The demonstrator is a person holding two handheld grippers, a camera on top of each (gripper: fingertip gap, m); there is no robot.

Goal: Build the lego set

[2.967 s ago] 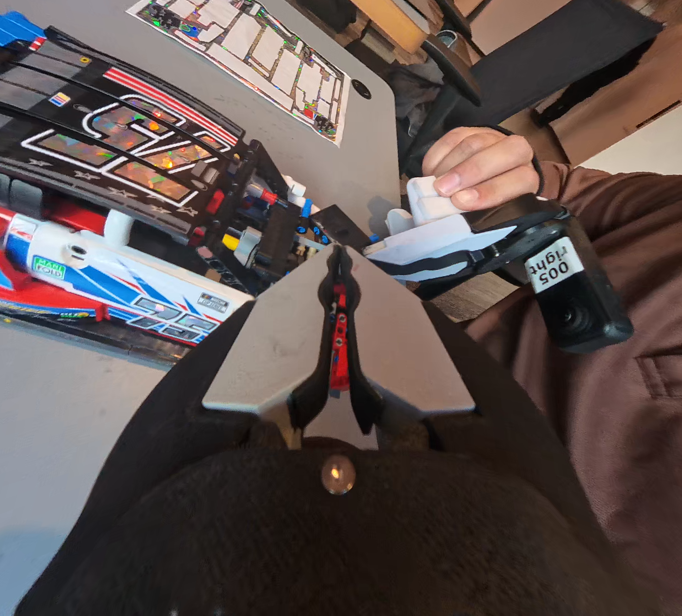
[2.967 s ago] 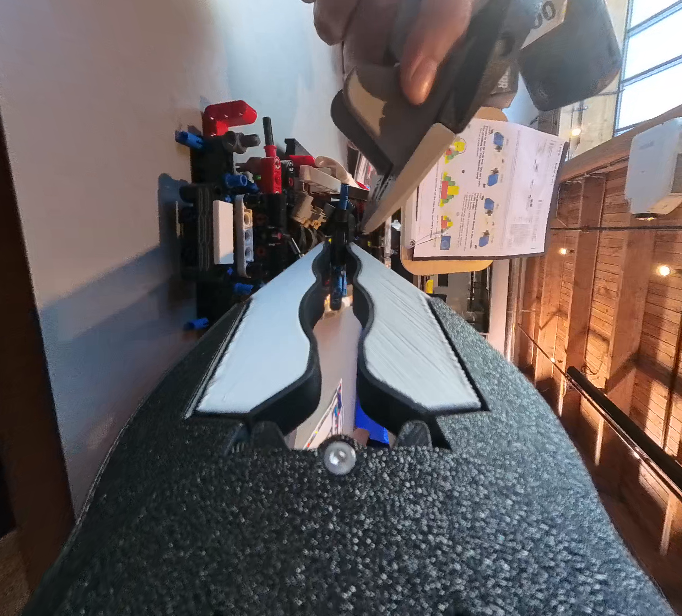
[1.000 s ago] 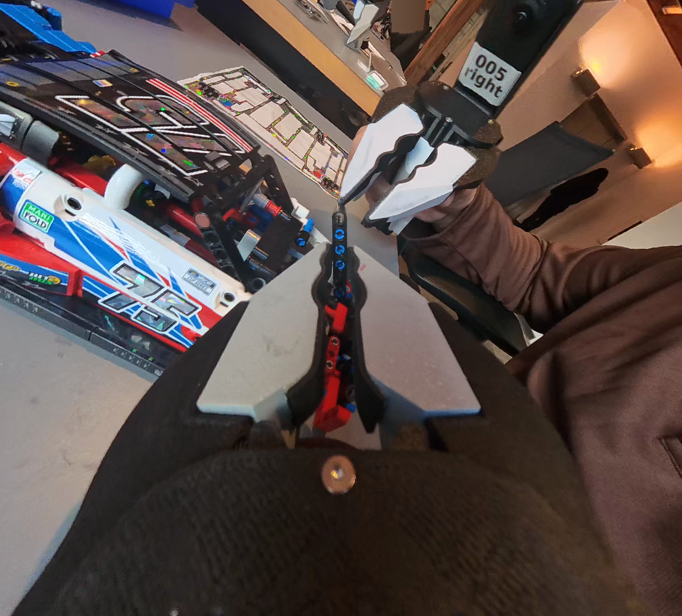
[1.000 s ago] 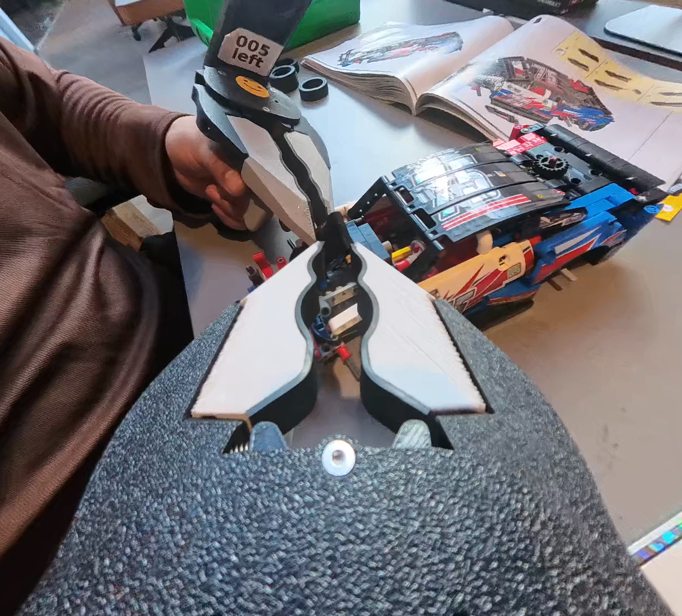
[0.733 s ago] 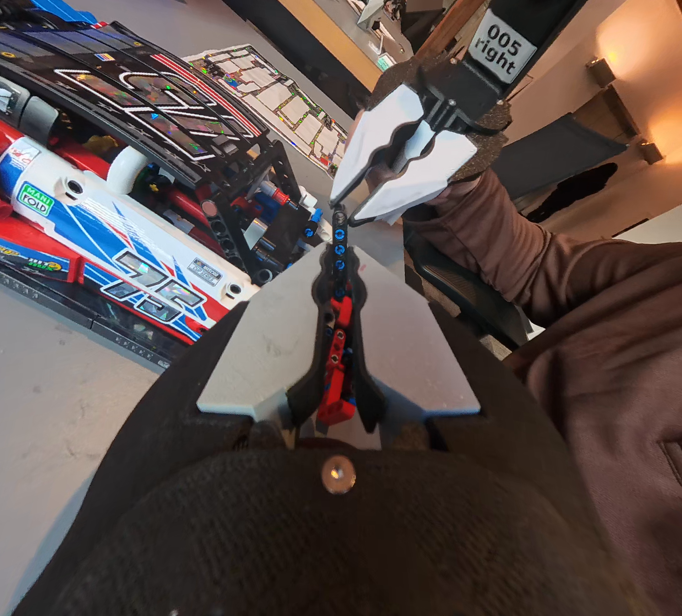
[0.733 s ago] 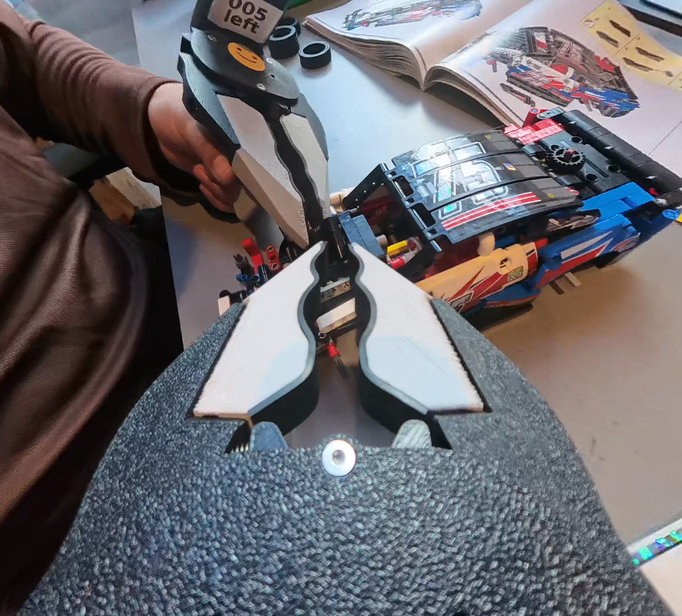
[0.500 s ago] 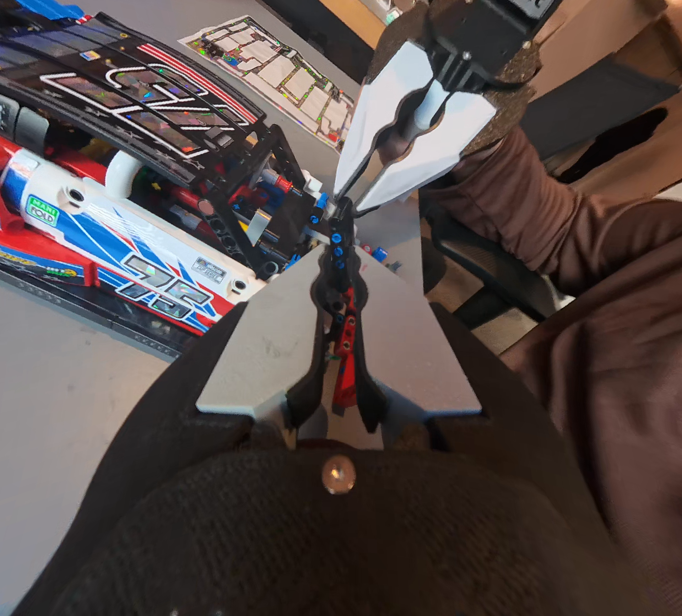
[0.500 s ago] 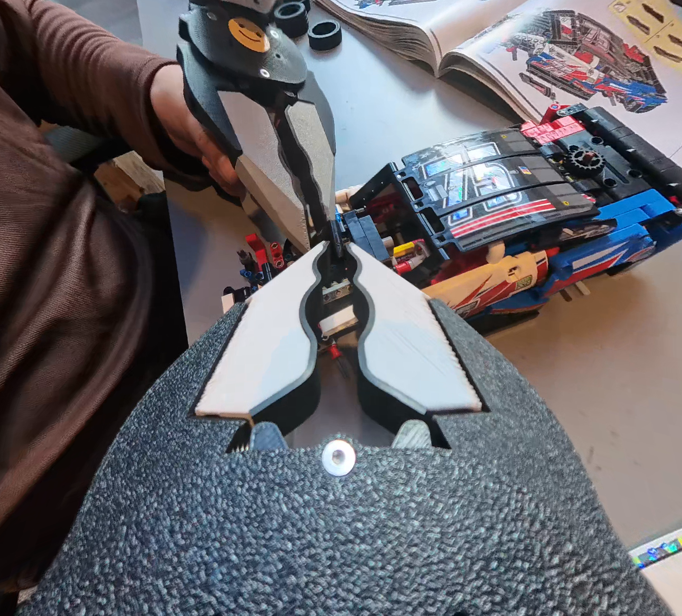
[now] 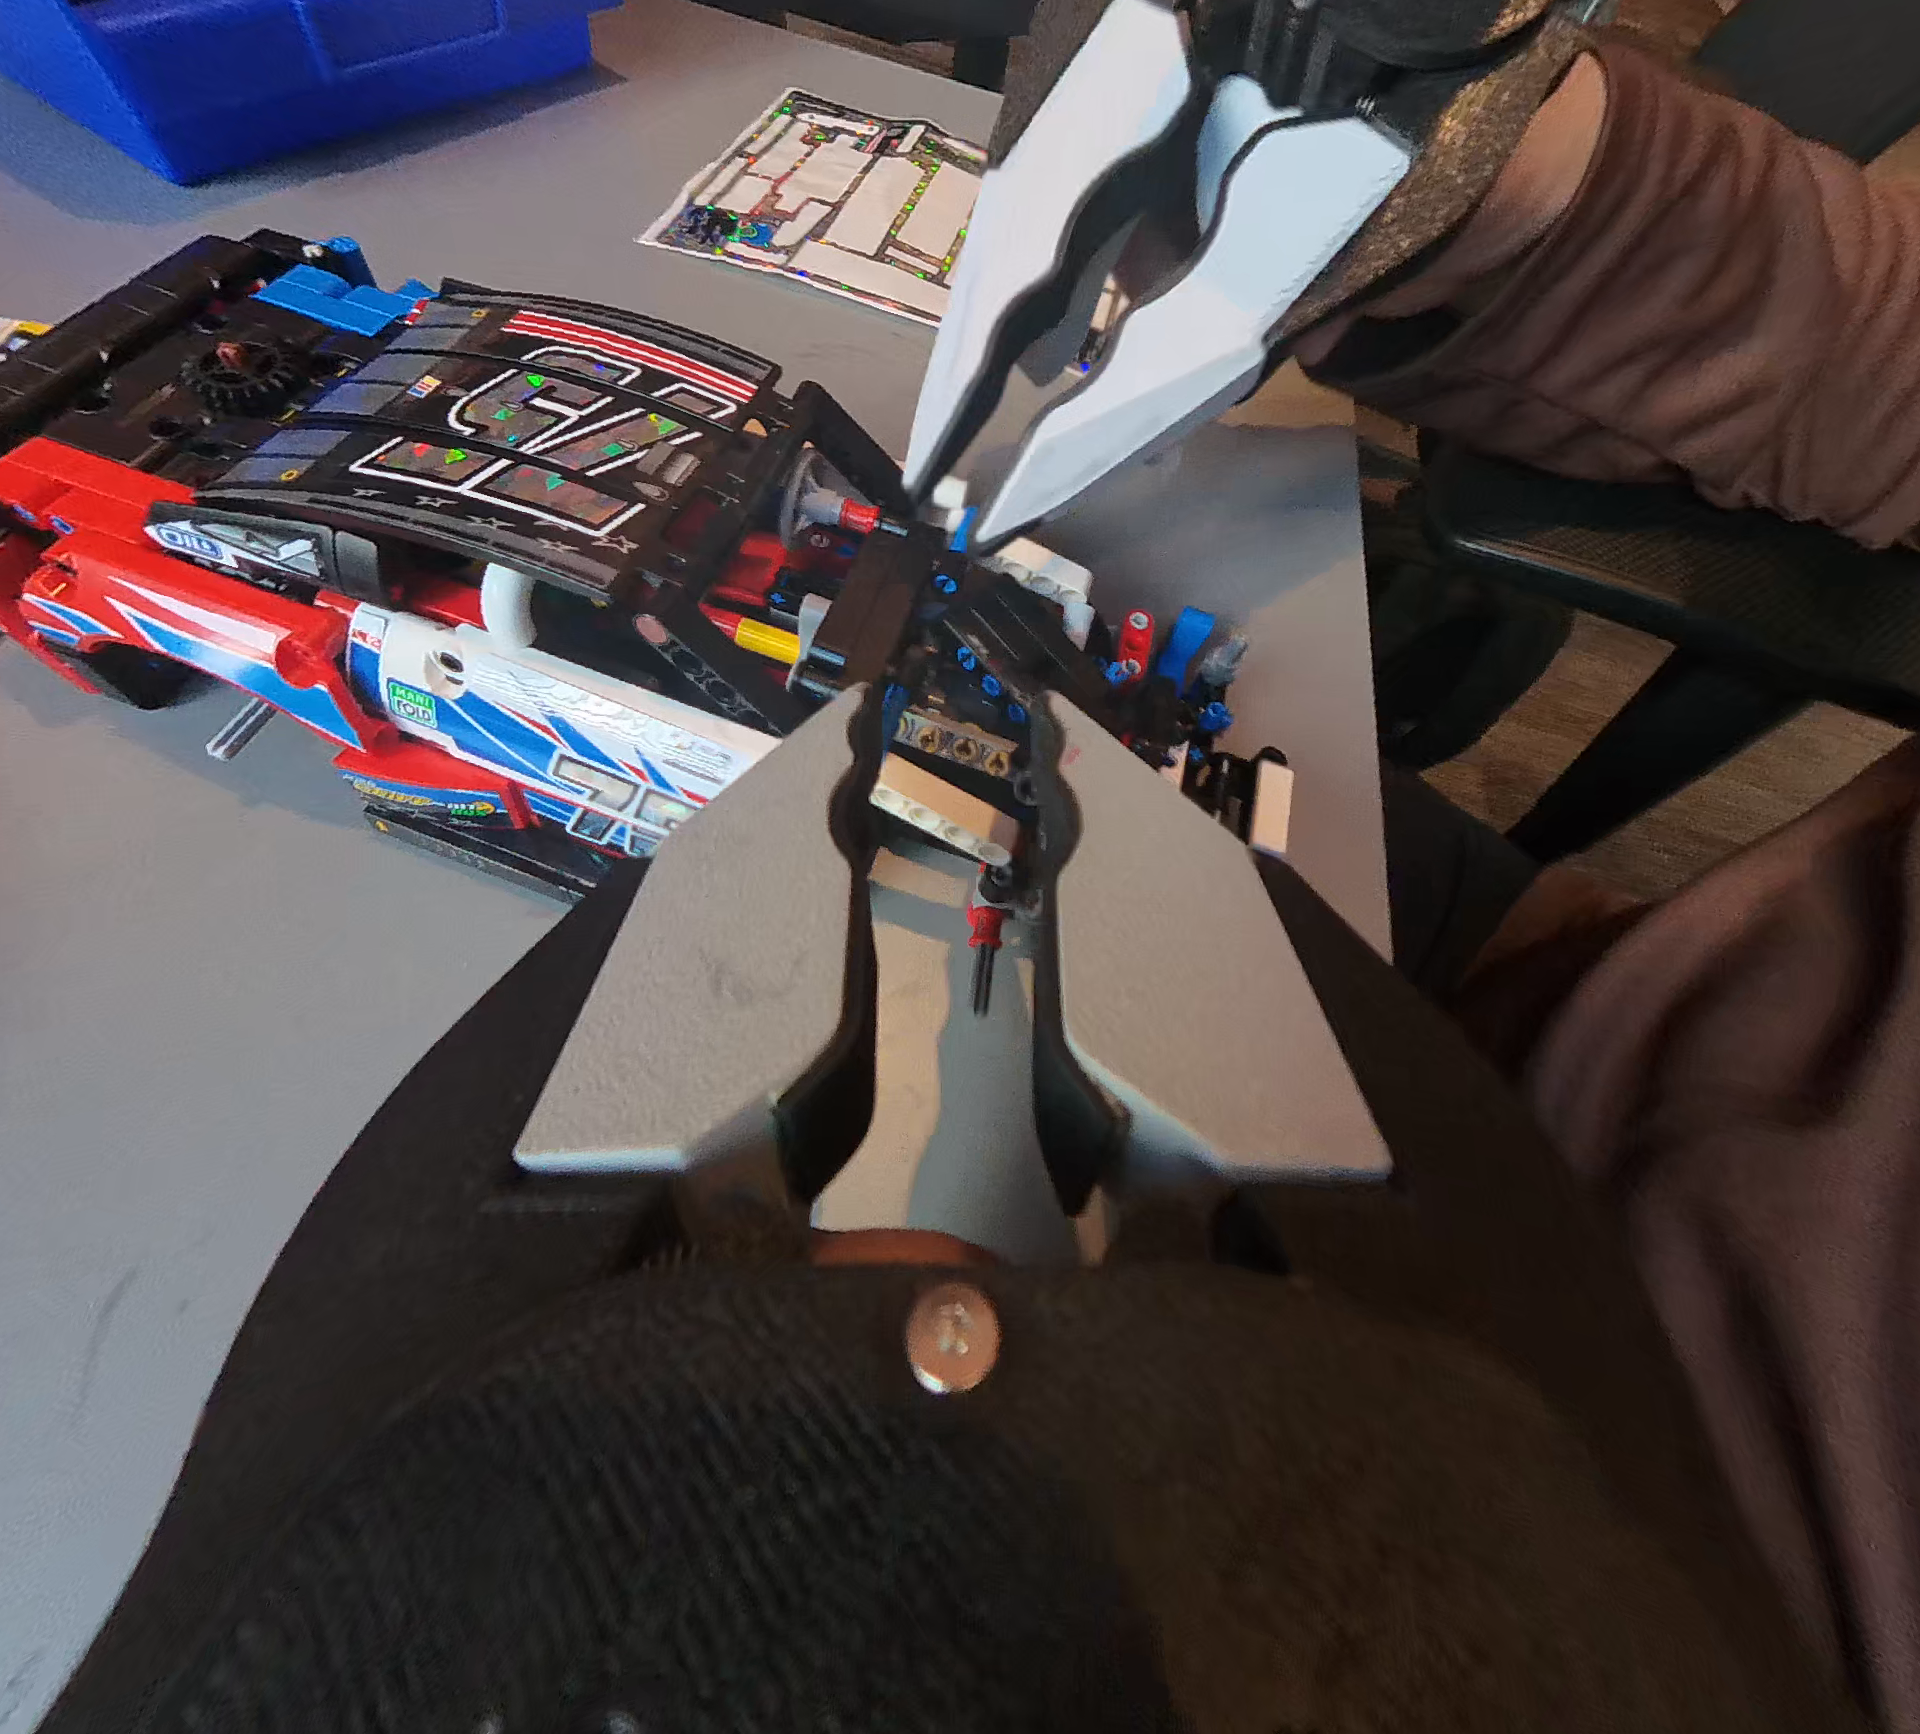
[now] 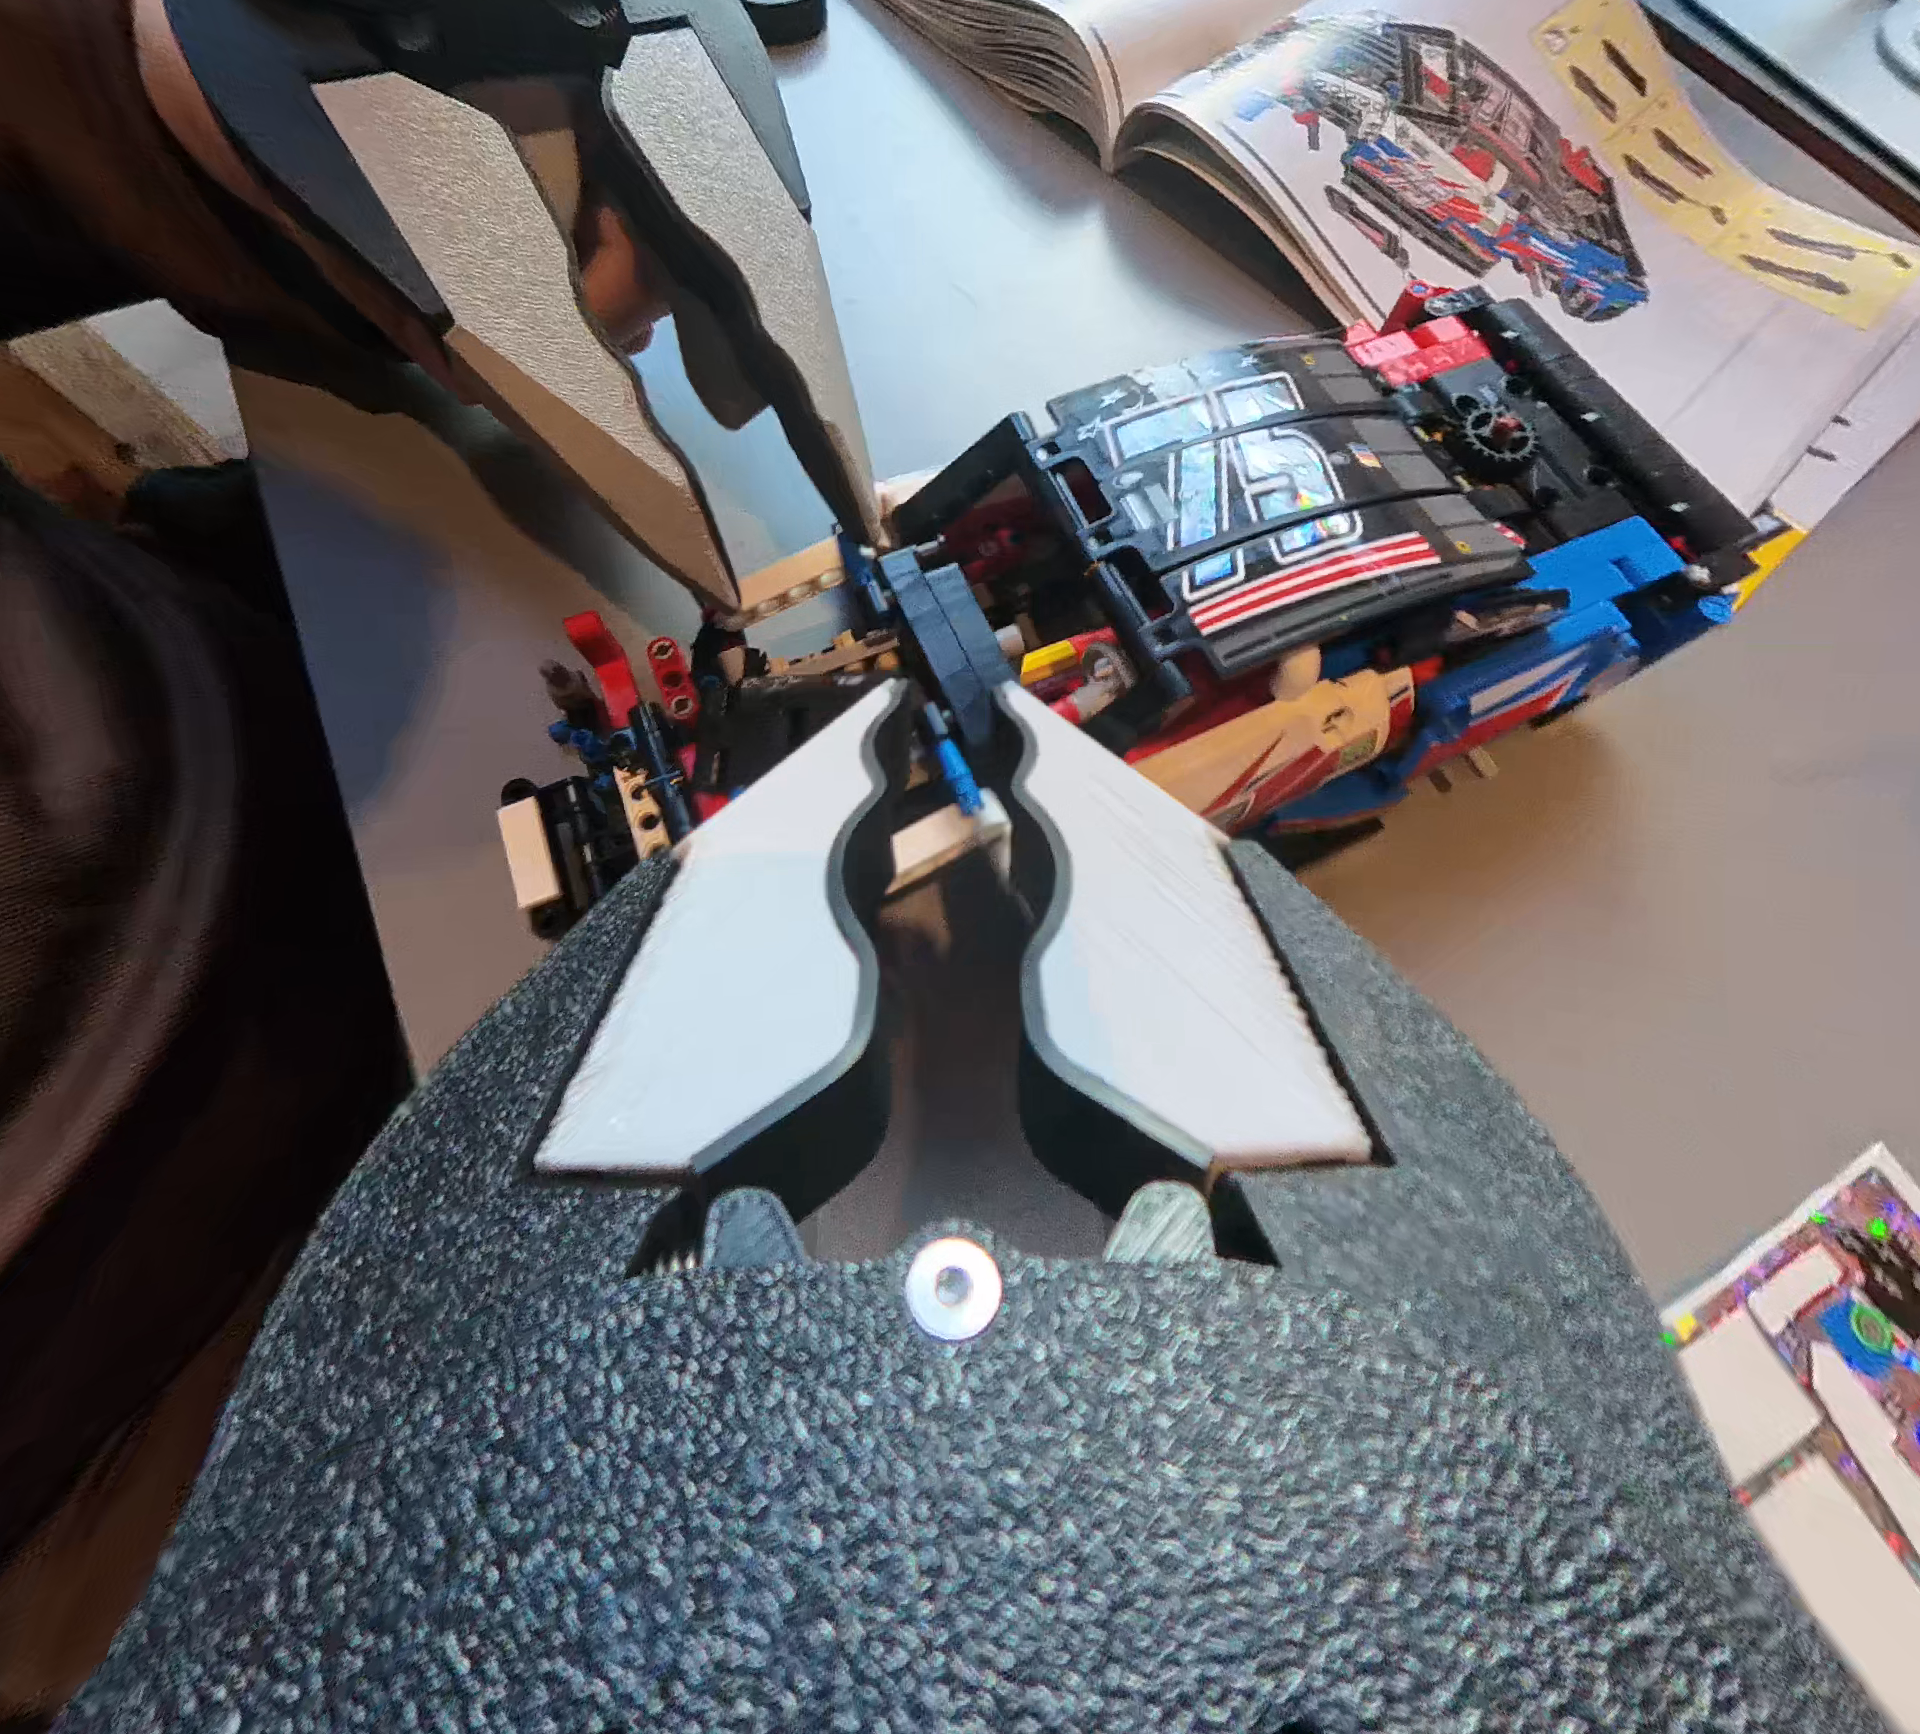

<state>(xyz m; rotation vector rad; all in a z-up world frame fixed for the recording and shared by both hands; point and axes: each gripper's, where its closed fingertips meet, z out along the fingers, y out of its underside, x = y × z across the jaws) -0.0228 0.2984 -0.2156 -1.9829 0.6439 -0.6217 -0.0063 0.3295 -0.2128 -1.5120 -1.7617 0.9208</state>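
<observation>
A: Hovering parted, your left claw (image 9: 945, 708) grips nothing; your right claw (image 10: 951, 697) straddles a blue pin, grip unclear.

B: Push crooked and the black frame (image 9: 914, 583) pops off the car (image 9: 436, 541) on the table (image 9: 208, 1009).

A: Only the right view shows the manual (image 10: 1299, 53).

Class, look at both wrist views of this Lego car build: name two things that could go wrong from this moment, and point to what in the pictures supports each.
1. Both grippers crowd one spot: the right gripper and the open left gripper meet at the black piece on the car, so they may collide or knock it loose.
2. The car's unfinished end sits near the table edge, with small exposed parts; a hard push could shove them off.
</observation>
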